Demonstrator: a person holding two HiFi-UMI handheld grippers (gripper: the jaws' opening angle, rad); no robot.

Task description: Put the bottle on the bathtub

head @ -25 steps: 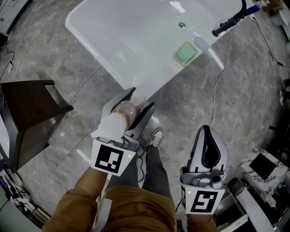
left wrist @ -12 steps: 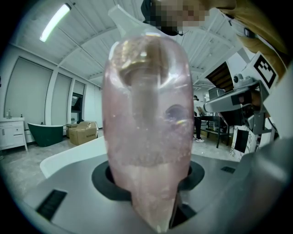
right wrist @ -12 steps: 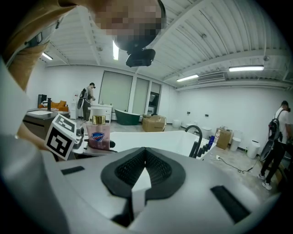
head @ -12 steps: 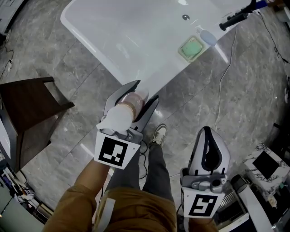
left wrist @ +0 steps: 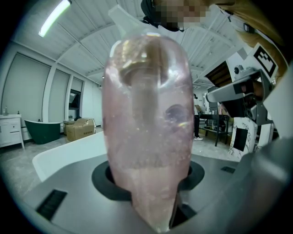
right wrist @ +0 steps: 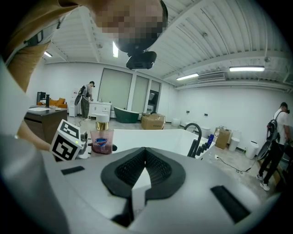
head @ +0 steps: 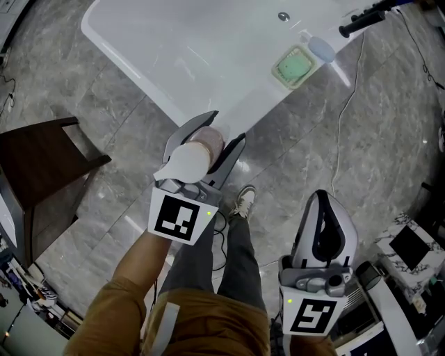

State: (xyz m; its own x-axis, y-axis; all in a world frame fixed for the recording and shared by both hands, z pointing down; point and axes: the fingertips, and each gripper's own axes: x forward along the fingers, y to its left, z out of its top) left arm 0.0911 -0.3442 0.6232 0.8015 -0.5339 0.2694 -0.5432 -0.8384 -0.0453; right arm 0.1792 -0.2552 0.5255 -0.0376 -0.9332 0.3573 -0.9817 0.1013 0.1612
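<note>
A pink pump bottle with a white pump head and a gold collar is clamped in my left gripper, just short of the white bathtub's near rim. Seen from the left gripper, the bottle fills the frame between the jaws, with the tub rim behind it. My right gripper hangs lower right over the floor, jaws shut with nothing in them. Its own view shows the bottle beside the left gripper's marker cube, with the tub behind.
A green soap dish and a pale blue object sit on the tub's right rim beside a black faucet. A dark wooden stool stands to the left. A cable runs across the marble floor. My shoe is below the tub.
The left gripper with the bottle has edged forward toward the tub rim. The right gripper has sunk slightly lower in the head view.
</note>
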